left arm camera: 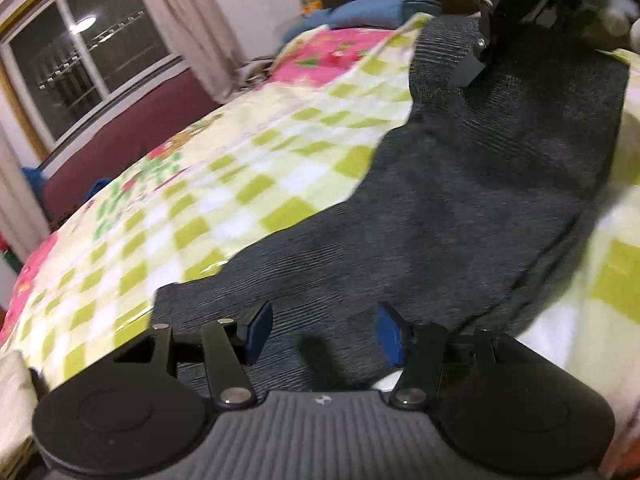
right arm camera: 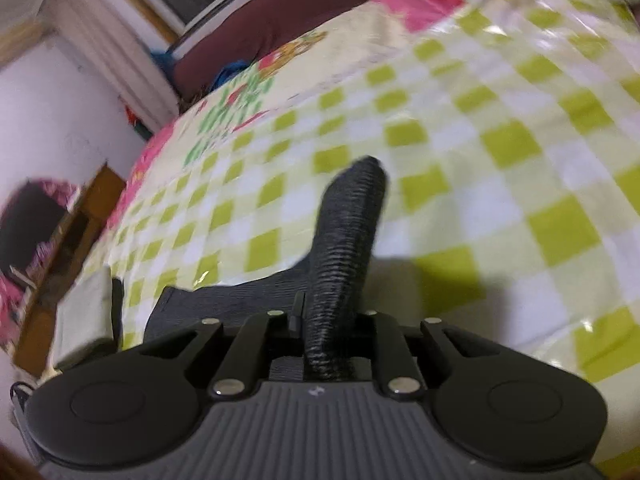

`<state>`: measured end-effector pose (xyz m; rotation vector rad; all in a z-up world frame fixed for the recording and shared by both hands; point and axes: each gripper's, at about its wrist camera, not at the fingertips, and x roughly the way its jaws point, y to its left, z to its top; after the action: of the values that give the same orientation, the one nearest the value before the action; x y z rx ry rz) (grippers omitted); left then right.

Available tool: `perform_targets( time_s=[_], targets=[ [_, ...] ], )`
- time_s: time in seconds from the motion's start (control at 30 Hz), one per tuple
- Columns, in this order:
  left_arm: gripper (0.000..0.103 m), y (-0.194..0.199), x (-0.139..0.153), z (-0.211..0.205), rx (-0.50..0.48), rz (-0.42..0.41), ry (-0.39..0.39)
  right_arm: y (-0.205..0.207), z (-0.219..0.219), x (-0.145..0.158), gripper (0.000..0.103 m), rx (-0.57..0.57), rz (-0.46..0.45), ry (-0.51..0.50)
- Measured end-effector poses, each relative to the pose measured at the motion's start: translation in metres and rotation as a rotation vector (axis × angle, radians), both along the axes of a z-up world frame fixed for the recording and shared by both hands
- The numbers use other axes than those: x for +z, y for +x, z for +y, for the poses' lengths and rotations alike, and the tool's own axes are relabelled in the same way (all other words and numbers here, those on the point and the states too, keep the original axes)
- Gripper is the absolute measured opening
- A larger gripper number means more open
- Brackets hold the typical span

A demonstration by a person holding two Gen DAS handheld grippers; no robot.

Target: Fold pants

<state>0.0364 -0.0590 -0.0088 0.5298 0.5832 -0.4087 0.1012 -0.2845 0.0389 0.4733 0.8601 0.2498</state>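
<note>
Dark grey ribbed pants point(left arm camera: 460, 200) lie spread over a bed with a green and white checked cover point(left arm camera: 240, 184). My left gripper point(left arm camera: 325, 334) hovers just above the near end of the pants, its blue pads apart and nothing pinched between them. At the far end my right gripper point(left arm camera: 476, 64) lifts an edge of the cloth. In the right wrist view, a bunched ridge of the pants point(right arm camera: 348, 220) sticks up out of the right gripper point(right arm camera: 324, 320), whose fingers are closed on it above the checked cover point(right arm camera: 480, 140).
A dark window point(left arm camera: 80, 60) with pale curtains and a maroon panel point(left arm camera: 132, 132) run along the bed's far side. A blue pillow point(left arm camera: 372, 10) lies at the head. A wooden cabinet point(right arm camera: 80, 208) and a folded pale cloth point(right arm camera: 84, 316) sit off the bed's left edge.
</note>
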Motion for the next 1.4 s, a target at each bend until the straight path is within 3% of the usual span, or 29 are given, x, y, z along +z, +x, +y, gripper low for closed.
perform_targets(
  time_s=[0.17, 0.43, 0.53, 0.63, 0.8, 0.9, 1.0, 1.17, 1.27, 1.4],
  targets=[
    [0.069, 0.001, -0.001, 0.012, 0.004, -0.063, -0.053, 0.014, 0.064, 0.016, 0.017, 0.022, -0.011, -0.059],
    [0.070, 0.001, 0.000, 0.053, 0.048, -0.026, -0.222, 0.051, 0.153, 0.008, 0.013, 0.028, 0.027, -0.048],
    [0.070, 0.005, -0.002, 0.063, 0.061, 0.009, -0.256, 0.055, 0.189, 0.005, 0.001, 0.094, 0.026, -0.143],
    [0.070, 0.004, -0.003, 0.070, 0.038, 0.044, -0.297, 0.051, 0.211, 0.008, 0.005, 0.136, 0.004, -0.271],
    [0.070, -0.001, 0.002, 0.083, 0.017, 0.074, -0.387, 0.053, 0.210, 0.007, 0.010, 0.161, 0.036, -0.401],
    [0.070, -0.003, 0.005, 0.087, 0.023, 0.087, -0.400, 0.054, 0.195, 0.008, 0.015, 0.132, 0.108, -0.326],
    [0.070, -0.010, 0.009, 0.084, 0.005, 0.081, -0.391, 0.053, 0.195, 0.006, 0.040, 0.153, 0.136, -0.277],
    [0.076, -0.024, 0.016, 0.082, 0.011, 0.086, -0.372, 0.068, 0.226, -0.012, 0.040, 0.240, 0.123, -0.442],
    [0.080, -0.022, 0.020, 0.088, 0.039, 0.127, -0.445, 0.082, 0.226, -0.031, 0.038, 0.264, 0.173, -0.507],
    [0.081, -0.008, 0.016, 0.076, 0.072, 0.179, -0.434, 0.088, 0.210, -0.032, 0.039, 0.257, 0.198, -0.469]
  ],
)
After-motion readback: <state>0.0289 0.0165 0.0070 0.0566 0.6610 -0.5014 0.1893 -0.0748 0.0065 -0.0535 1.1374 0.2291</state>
